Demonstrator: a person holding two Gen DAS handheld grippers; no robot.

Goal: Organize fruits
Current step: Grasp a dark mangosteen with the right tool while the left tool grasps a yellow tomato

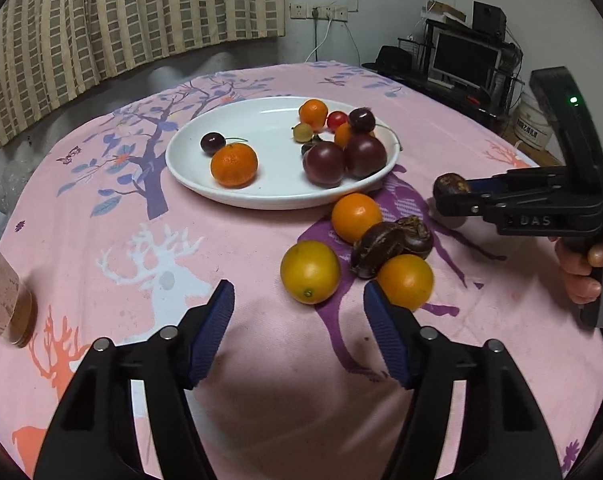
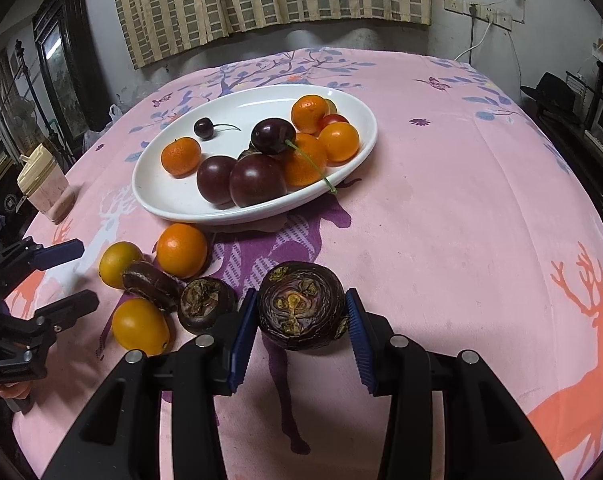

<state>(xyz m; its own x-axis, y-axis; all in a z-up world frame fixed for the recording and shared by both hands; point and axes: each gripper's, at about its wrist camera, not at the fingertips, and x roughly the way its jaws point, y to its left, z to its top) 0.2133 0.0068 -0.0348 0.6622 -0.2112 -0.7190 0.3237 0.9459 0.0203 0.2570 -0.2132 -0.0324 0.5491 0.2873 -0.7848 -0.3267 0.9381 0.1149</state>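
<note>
My right gripper [image 2: 301, 330] is clamped on a dark brown, round water chestnut [image 2: 301, 306], blue ribbed pads pressed to both its sides; in the left wrist view the same chestnut [image 1: 451, 186] sits at the tip of that tool, held above the pink printed tablecloth [image 1: 261, 360] to the right of the plate. My left gripper [image 1: 297, 328] stands with its jaws wide apart and nothing between them, low over the cloth, just short of the loose fruit.

Loose fruit on the cloth, near the plate's front edge:
- one yellow-orange round citrus fruit [image 1: 310, 272], nearest the left gripper
- two orange round citrus fruits, one [image 1: 356, 217] just beside the plate, one [image 1: 405, 281] close to my left gripper's right finger
- two dark brown water chestnuts [image 1: 391, 245], touching each other, lying between the three citrus

The white oval ceramic plate [image 1: 269, 194] holds a small orange mandarin [image 1: 234, 164], a dark cherry with a stem [image 1: 212, 143], two dark purple round plums [image 1: 343, 158], and further small orange, red and green fruit clustered at its right side

A pink lidded cup [image 2: 45, 188] stands at the table's left edge
</note>
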